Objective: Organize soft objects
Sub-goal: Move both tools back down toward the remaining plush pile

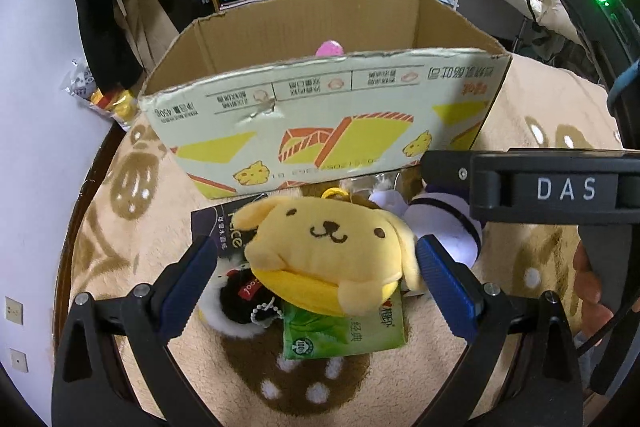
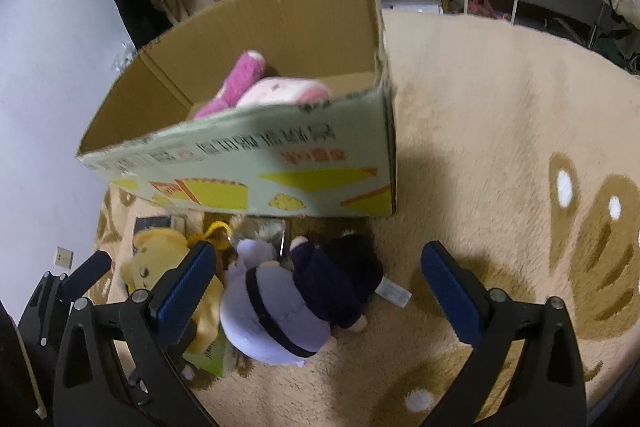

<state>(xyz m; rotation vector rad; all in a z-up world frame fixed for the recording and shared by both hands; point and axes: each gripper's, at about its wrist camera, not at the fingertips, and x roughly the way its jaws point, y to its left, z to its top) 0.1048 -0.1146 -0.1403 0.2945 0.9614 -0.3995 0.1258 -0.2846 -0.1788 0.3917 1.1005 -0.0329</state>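
your left gripper (image 1: 316, 263) gapes wide around the yellow plush dog (image 1: 332, 251), untouched; your right gripper (image 2: 320, 285), "das"-marked, gapes empty.

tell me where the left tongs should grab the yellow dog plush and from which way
Across the round head of the yellow dog plush, straight ahead along the left tongs. It lies face up between their open pads, ears drooping on both flanks, so closing should squeeze the soft sides. It rests on a green packet; stay above that.
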